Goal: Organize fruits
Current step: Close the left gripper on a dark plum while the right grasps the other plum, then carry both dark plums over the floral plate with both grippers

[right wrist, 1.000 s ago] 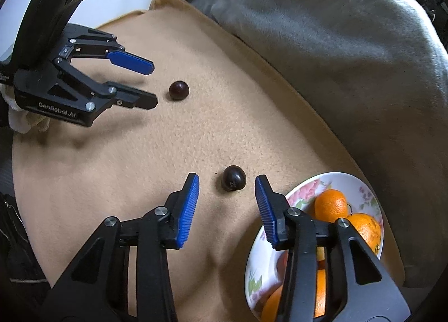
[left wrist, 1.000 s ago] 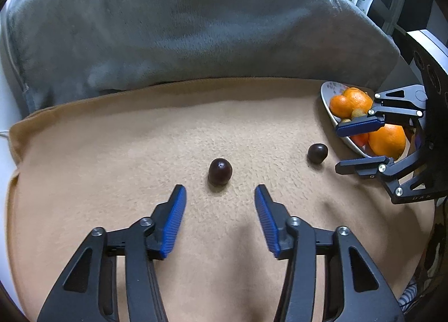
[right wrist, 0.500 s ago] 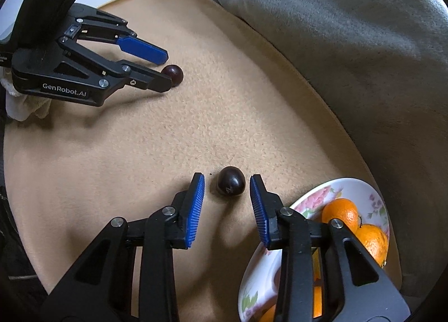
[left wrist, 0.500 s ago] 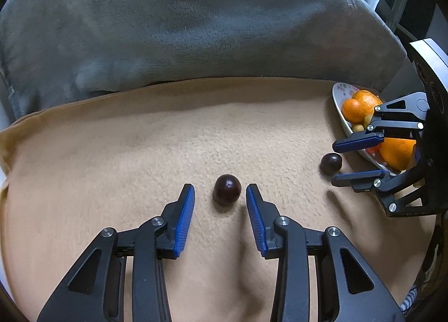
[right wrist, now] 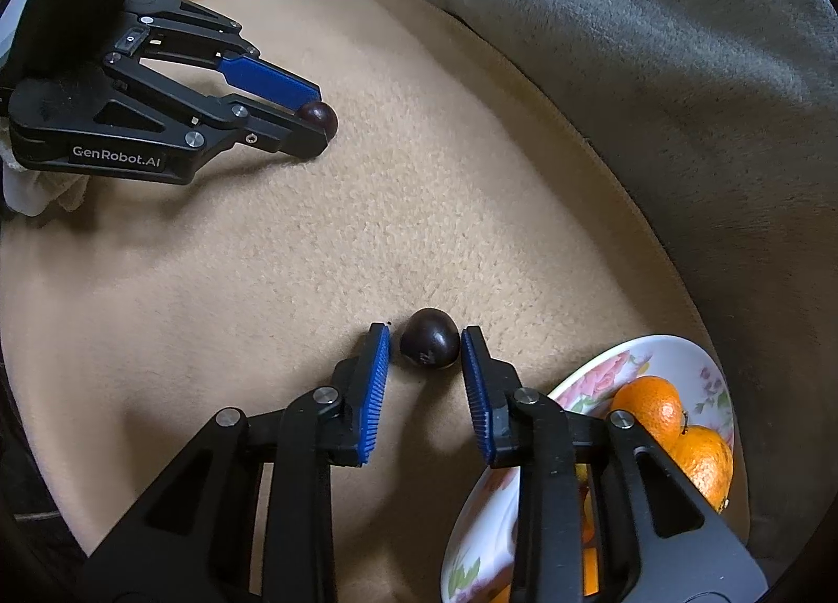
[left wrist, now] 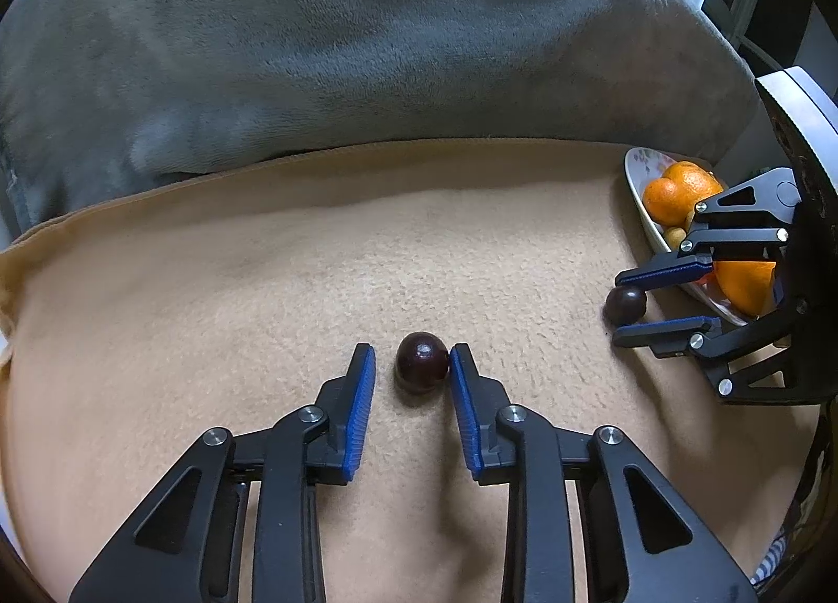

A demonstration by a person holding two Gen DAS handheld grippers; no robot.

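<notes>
Two dark plums on the tan blanket [left wrist: 220, 288], and both are now bracketed at once! The left plum [left wrist: 422, 361] sits between the left gripper's [left wrist: 412, 367] blue pads, the right-hand pad touching its skin, a sliver of gap on the other side — not clenched yet, jaws narrowed but not gripping. Over by the floral plate [right wrist: 675, 357], the right plum [right wrist: 430, 345] lies just short of the rim, flanked by the right gripper [right wrist: 425, 349], which is likewise part-closed with small gaps showing. A second back both sets of fingers were spread wide and well short of the fruit; half a second back they had drawn in alongside; now the tips reach right around. That reads as a double pick about to land, with the oranges [right wrist: 648, 409] already on the plate waiting for company.
</notes>
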